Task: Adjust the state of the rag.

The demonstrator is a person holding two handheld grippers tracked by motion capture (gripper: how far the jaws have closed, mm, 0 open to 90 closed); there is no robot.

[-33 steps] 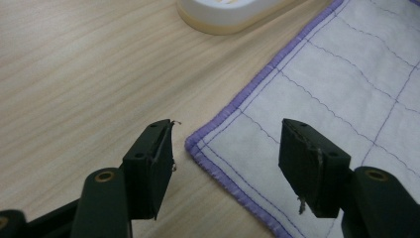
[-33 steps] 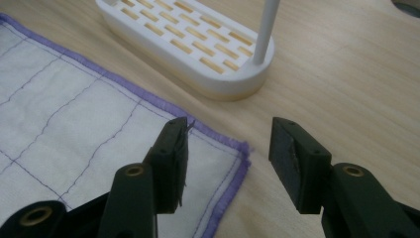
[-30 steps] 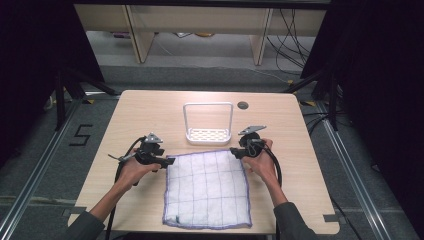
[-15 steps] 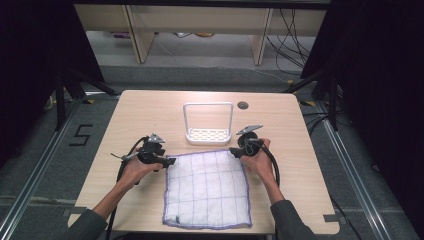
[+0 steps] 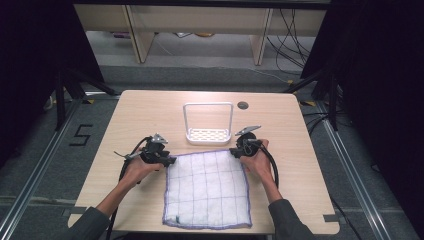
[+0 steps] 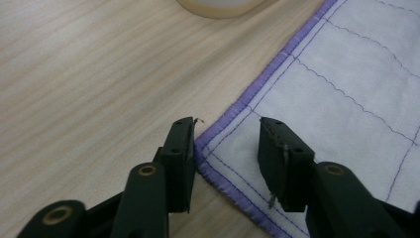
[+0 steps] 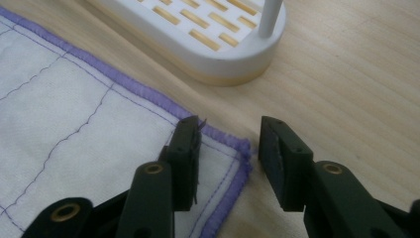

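A white quilted cloth (image 5: 207, 187) with a purple hem lies flat on the wooden table (image 5: 150, 110). My left gripper (image 5: 167, 160) is at the cloth's far left corner. In the left gripper view it (image 6: 225, 148) is open, its jaws astride that corner (image 6: 208, 144). My right gripper (image 5: 234, 151) is at the far right corner. In the right gripper view it (image 7: 229, 148) is open too, with the corner (image 7: 237, 148) between its jaws. Neither has closed on the cloth.
A white slotted rack (image 5: 208, 134) with a tall hoop handle stands just beyond the cloth, close to both grippers; its base (image 7: 213, 34) lies right ahead of the right gripper. A round cable hole (image 5: 243, 105) is at the table's back.
Both grippers have barely shifted, staying low at the cloth's far corners. The cloth lies as before.
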